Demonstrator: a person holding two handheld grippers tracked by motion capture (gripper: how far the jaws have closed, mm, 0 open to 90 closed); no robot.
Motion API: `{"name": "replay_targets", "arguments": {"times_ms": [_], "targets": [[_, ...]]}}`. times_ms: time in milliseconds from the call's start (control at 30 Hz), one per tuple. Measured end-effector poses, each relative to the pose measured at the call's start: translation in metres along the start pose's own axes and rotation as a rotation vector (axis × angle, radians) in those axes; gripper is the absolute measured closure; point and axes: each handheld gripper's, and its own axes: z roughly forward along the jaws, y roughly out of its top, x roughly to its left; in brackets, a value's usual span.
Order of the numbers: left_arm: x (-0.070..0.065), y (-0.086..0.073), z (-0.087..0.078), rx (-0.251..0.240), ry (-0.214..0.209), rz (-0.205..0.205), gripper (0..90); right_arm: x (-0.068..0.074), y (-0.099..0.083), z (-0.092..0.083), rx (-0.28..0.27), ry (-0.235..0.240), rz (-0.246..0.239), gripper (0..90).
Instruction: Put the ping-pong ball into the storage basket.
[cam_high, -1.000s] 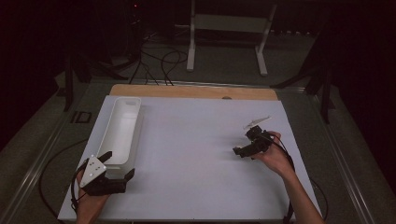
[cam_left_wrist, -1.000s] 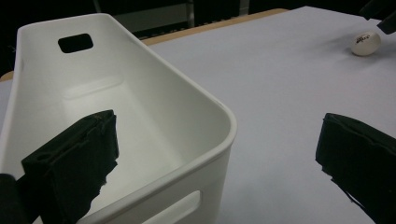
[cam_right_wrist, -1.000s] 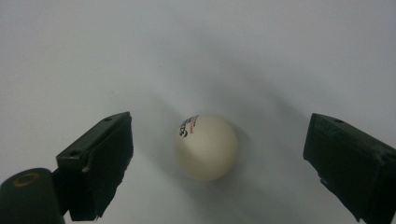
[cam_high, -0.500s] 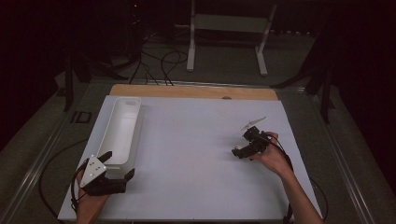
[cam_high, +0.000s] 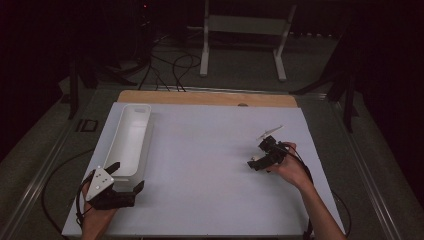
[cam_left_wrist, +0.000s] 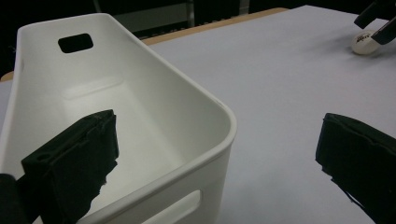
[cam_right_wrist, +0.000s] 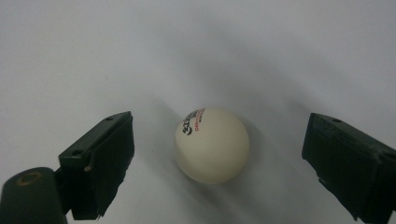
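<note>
A white ping-pong ball (cam_right_wrist: 212, 144) with printed lettering lies on the white table between the jaws of my right gripper (cam_right_wrist: 224, 163), which is open and does not touch it. In the high view that right gripper (cam_high: 258, 156) is low over the right half of the table. A long white bin (cam_high: 127, 140) stands along the left side. My left gripper (cam_high: 126, 176) is open at the bin's near end. One of its jaws is inside the bin (cam_left_wrist: 140, 107) and the other is outside it over the table. The ball (cam_left_wrist: 364, 42) also lies far off in the left gripper view.
The white tabletop (cam_high: 210, 190) has a wooden strip (cam_high: 200, 97) along its far edge. Beyond it, a white stand (cam_high: 240, 45) and loose cables (cam_high: 170, 65) are on the dark floor. A cable trails from each gripper off the near edge.
My right gripper has edged slightly left and closer to the table around the ball. The left gripper and the bin have not moved.
</note>
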Motion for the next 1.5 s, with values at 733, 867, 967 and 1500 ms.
{"name": "replay_targets", "arguments": {"times_ms": [733,867,967,1500], "targets": [[-0.0001,0.0000,0.0001,-0.002,0.001,-0.002,0.0,0.0007,-0.0001,0.0076,0.053,0.015,-0.009,37.7],[0.0000,-0.0001,0.0000,-0.001,0.000,0.000,0.0,-0.0001,-0.0006,0.0085,0.061,0.014,-0.007,43.3],[-0.0001,0.0000,0.0000,-0.001,0.001,0.000,0.0,0.0002,-0.0011,0.0093,0.071,0.011,-0.006,46.4],[-0.0001,-0.0001,0.0000,0.000,0.001,0.000,0.0,0.0040,-0.0003,0.0034,0.059,0.007,-0.010,50.4]]}}
